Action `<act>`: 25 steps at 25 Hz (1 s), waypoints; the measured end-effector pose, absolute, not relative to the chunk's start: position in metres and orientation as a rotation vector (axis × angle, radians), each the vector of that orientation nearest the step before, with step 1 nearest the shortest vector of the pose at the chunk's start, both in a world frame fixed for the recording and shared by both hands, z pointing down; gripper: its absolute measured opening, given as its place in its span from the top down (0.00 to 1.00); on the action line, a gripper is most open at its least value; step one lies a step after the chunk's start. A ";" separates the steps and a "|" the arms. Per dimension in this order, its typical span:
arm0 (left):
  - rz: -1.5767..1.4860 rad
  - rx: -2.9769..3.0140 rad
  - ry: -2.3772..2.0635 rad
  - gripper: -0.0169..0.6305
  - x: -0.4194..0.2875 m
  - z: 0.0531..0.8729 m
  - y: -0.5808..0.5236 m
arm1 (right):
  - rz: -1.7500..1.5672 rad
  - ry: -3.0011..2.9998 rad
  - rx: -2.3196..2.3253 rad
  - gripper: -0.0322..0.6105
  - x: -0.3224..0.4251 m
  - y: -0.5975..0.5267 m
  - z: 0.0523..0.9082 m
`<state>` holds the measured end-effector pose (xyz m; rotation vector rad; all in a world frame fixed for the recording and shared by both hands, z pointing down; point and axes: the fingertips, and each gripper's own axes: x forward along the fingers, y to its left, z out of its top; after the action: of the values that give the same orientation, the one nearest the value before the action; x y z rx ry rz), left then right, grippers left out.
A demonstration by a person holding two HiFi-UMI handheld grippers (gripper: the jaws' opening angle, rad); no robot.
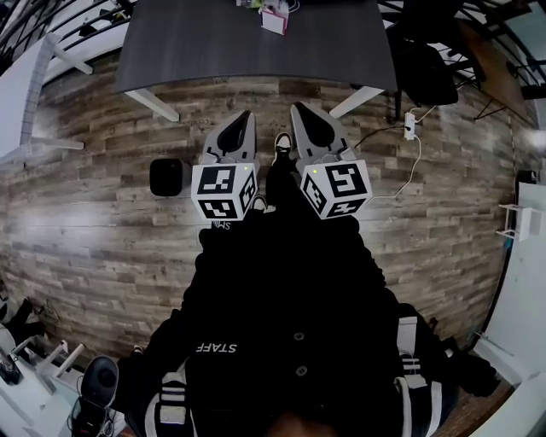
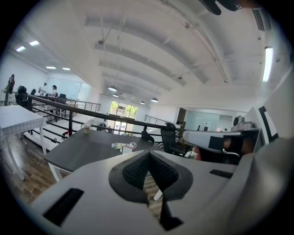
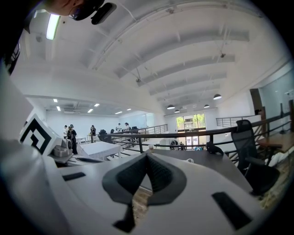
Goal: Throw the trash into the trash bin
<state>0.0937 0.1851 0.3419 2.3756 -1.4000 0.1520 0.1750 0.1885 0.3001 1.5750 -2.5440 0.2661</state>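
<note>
Plainly, nothing is picked up yet. The left claw (image 1: 246,114) and the right claw (image 1: 297,107) are both closed tip to tip and empty, held side by side and aimed at the dark table (image 1: 213,51) ahead.

What looks like the trash lies at the table's far side, well apart from both claws: a pink-and-white carton (image 1: 275,19) with a green-and-white piece (image 2: 118,146) just beside it. A black container (image 1: 166,177), probably the bin, stands on the wooden floor (image 1: 102,213) near the left claw.

The step in hand seems to be the approach. To do it well, one claw should open wide before it crosses the table's edge, then come in low and level and close across the carton's narrow sides. The other claw should stay back, clear of the light cord looped by the carton. Since the container sits on the left, using the left claw would likely save a reach.

The count is two claws, one dark table, one carton, one green-and-white piece, one cup (image 2: 86,127) at the table's far corner, and one black container.
</note>
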 end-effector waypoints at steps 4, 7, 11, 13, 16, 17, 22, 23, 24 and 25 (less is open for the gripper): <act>0.144 2.366 -1.458 0.97 0.089 0.340 0.140 | 0.233 -2.582 1.569 0.93 0.177 0.138 0.296; 0.125 2.363 -1.502 0.97 0.086 0.331 0.097 | 0.207 -2.610 1.553 0.93 0.179 0.097 0.289; 0.112 2.355 -1.533 0.97 0.096 0.319 0.040 | 0.214 -2.626 1.525 0.93 0.191 0.042 0.284; 0.114 2.341 -1.538 0.97 0.103 0.320 0.013 | 0.227 -2.625 1.519 0.93 0.199 0.014 0.285; 0.128 2.324 -1.538 0.97 0.116 0.324 -0.022 | 0.249 -2.615 1.514 0.93 0.212 -0.024 0.290; 0.137 2.320 -1.536 0.97 0.121 0.327 -0.032 | 0.260 -2.611 1.512 0.93 0.216 -0.036 0.293; 0.162 2.288 -1.550 0.97 0.132 0.337 -0.083 | 0.298 -2.600 1.473 0.93 0.227 -0.085 0.308; 0.163 2.281 -1.554 0.97 0.132 0.340 -0.092 | 0.304 -2.597 1.462 0.93 0.227 -0.094 0.312; 0.166 2.273 -1.556 0.97 0.133 0.343 -0.102 | 0.311 -2.594 1.452 0.93 0.228 -0.102 0.315; 0.170 2.267 -1.557 0.97 0.134 0.345 -0.111 | 0.319 -2.590 1.442 0.93 0.229 -0.111 0.319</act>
<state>0.1345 -0.1107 0.3455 2.2674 -1.5573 0.1698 0.2289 -0.1106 0.3192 1.4418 -2.5901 0.3193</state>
